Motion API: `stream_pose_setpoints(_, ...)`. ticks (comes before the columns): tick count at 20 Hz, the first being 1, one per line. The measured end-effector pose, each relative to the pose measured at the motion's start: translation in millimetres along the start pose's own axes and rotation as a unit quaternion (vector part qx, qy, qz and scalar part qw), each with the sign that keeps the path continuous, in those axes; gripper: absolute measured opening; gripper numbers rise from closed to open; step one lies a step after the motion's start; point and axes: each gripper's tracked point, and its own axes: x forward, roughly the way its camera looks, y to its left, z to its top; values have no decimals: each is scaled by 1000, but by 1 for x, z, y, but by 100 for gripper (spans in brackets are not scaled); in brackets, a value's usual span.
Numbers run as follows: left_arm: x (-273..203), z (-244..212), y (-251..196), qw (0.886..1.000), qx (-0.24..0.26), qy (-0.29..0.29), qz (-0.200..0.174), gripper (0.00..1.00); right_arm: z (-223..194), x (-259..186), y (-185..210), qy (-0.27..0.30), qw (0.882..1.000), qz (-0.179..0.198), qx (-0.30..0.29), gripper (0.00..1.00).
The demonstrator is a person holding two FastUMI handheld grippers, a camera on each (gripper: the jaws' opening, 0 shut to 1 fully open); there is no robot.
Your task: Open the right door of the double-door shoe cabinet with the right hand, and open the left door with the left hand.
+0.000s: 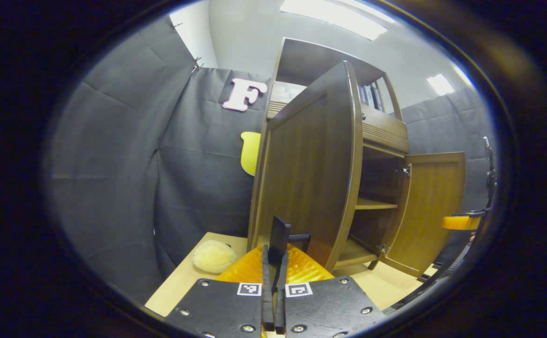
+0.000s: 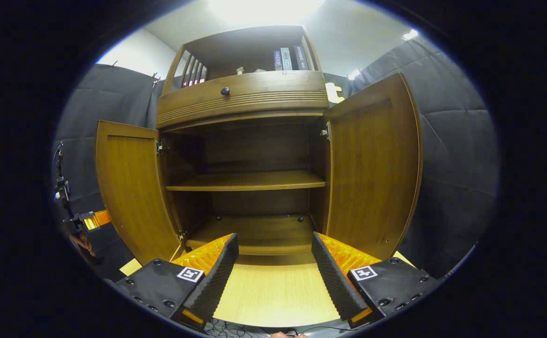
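- The shoe cabinet (image 2: 240, 101) stands on the pale wooden worktop (image 2: 273, 291) with both doors swung wide; in the right gripper view the left door (image 2: 130, 192) hangs open at the left of the picture and the right door (image 2: 372, 169) at the right
- The lower compartment holds one shelf (image 2: 247, 180) across its middle; the shelf and the floor board (image 2: 254, 232) below it carry nothing that can be made out
- Above the doors sits a drawer (image 2: 243, 96) with a dark round knob (image 2: 225, 91), closed; the open top compartment holds a few books (image 2: 290, 58) standing upright at its right end and a small pale thing (image 2: 239, 71) too small to tell
- The right tongs (image 2: 273, 263) are spread wide before the cabinet mouth, apart from both doors, gripping nothing
- In the left gripper view the left tongs (image 1: 276, 263) are pressed together on a dark handle (image 1: 280, 237) at the outer face of the left door (image 1: 308, 169); the right door (image 1: 430, 206) shows open farther off
- A pale round fluffy thing (image 1: 214, 256) lies on the worktop (image 1: 179, 281) just beside the cabinet's left side
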Motion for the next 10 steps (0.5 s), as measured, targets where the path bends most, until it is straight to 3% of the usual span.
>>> stream_pose_setpoints(3, -1, 5, 33, 1000, -6, -1, -3, 3, 3, -1, -3, -2, 1000, 6, -16, 98)
stream_pose_setpoints(4, -2, 9, 46, 1000, -5, -7, 4, 3, 3, 0, -4, -2, 1000, 4, -20, 92)
stream_pose_setpoints(6, -5, 15, 62, 1000, -3, -10, 2, 1, 8, -2, -9, -14, 999, -3, -30, 92)
stream_pose_setpoints(7, -8, 15, 62, 1000, -3, -14, -3, 2, 11, -2, -11, -21, 999, -6, -35, 98)
stream_pose_setpoints(8, -9, 15, 64, 1000, -3, -13, -8, 2, 12, 1, -12, -24, 999, -7, -39, 92)
stream_pose_setpoints(10, -13, 16, 65, 1000, -5, -15, -6, 1, 15, -3, -16, -23, 999, -10, -46, 92)
